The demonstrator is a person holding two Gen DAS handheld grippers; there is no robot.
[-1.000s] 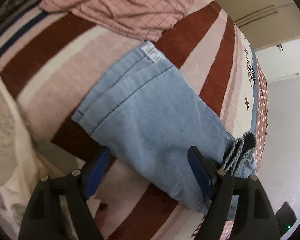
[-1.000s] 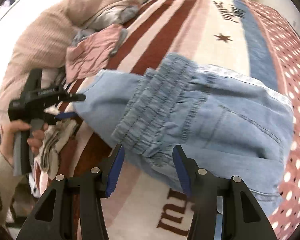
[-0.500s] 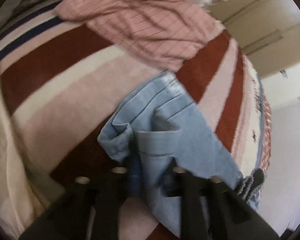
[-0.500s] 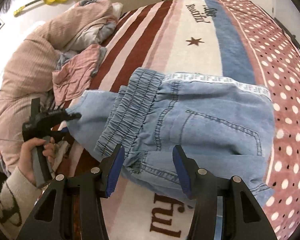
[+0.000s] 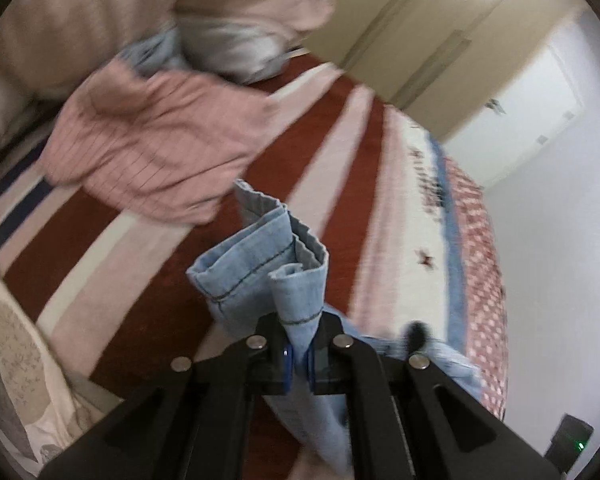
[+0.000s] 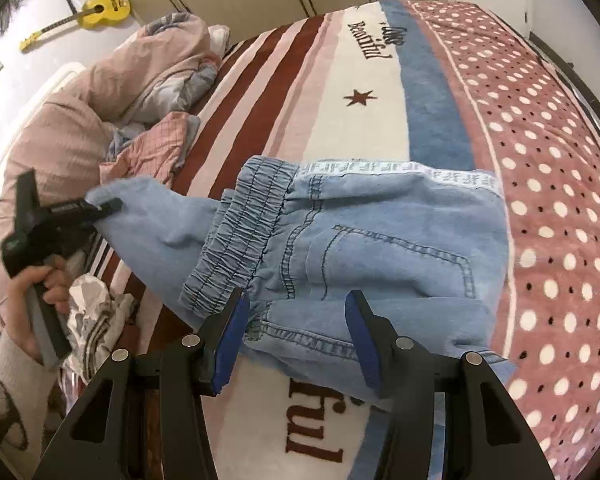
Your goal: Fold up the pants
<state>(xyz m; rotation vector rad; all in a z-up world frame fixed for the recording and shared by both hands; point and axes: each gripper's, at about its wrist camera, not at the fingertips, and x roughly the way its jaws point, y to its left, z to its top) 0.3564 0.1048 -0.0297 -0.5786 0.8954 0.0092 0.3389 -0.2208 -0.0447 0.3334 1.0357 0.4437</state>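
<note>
Light blue denim pants [image 6: 360, 236] lie folded on the striped bedspread [image 6: 380, 80], elastic waistband [image 6: 240, 236] toward the left. My left gripper [image 5: 298, 354] is shut on the hem end of the pant legs [image 5: 268, 268] and holds it lifted off the bed; it also shows in the right wrist view [image 6: 104, 206] at the left, pulling the leg end up. My right gripper [image 6: 296, 336] is open, its jaws on either side of the pants' near edge, just above the fabric.
A pink checked garment [image 5: 152, 148] lies crumpled beyond the pants. A pink duvet and pillows [image 6: 112, 92] pile up at the bed's head. A yellow guitar [image 6: 96, 10] hangs on the wall. Wardrobe doors [image 5: 420, 40] stand behind the bed.
My left gripper has closed on the leg hems and lifted them off the bed. My right gripper has drawn back and upward slightly, staying open over the pants' near edge.
</note>
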